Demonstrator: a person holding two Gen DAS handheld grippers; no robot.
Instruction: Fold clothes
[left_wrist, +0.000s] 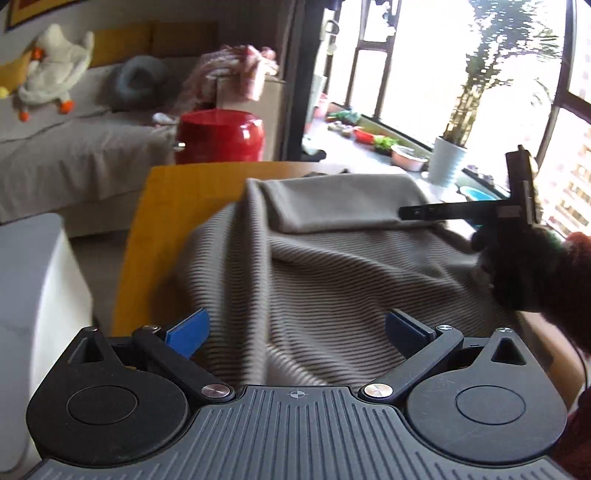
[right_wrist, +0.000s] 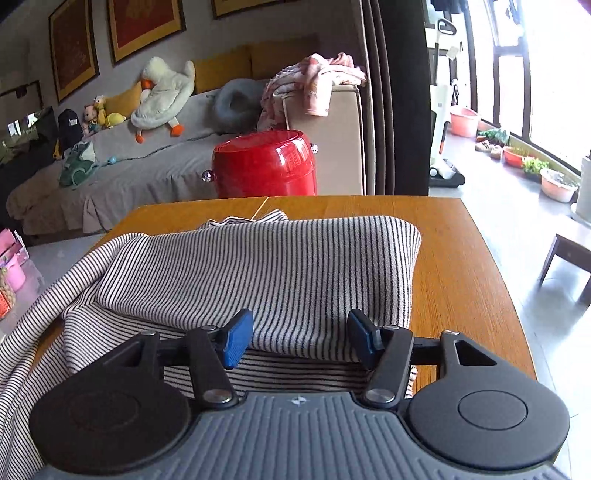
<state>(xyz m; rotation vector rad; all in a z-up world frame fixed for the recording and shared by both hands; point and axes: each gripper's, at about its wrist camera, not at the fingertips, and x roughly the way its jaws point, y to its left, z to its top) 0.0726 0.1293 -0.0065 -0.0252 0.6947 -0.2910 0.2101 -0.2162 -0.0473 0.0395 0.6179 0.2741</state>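
While the striped garment (right_wrist: 258, 266) lies partly folded on the wooden counter (right_wrist: 461, 258), one flap doubled over, both the left tool (left_wrist: 297, 332) and right tool (right_wrist: 301, 336) gape wide, gripping nothing; any further fold should pinch matching corners and keep edges aligned.

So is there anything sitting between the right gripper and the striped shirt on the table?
Nothing visible. The right gripper is open, its blue fingers spread directly over the near edge of the striped shirt, with no other object in between. The wooden table beside the cloth looks bare in the right wrist view.
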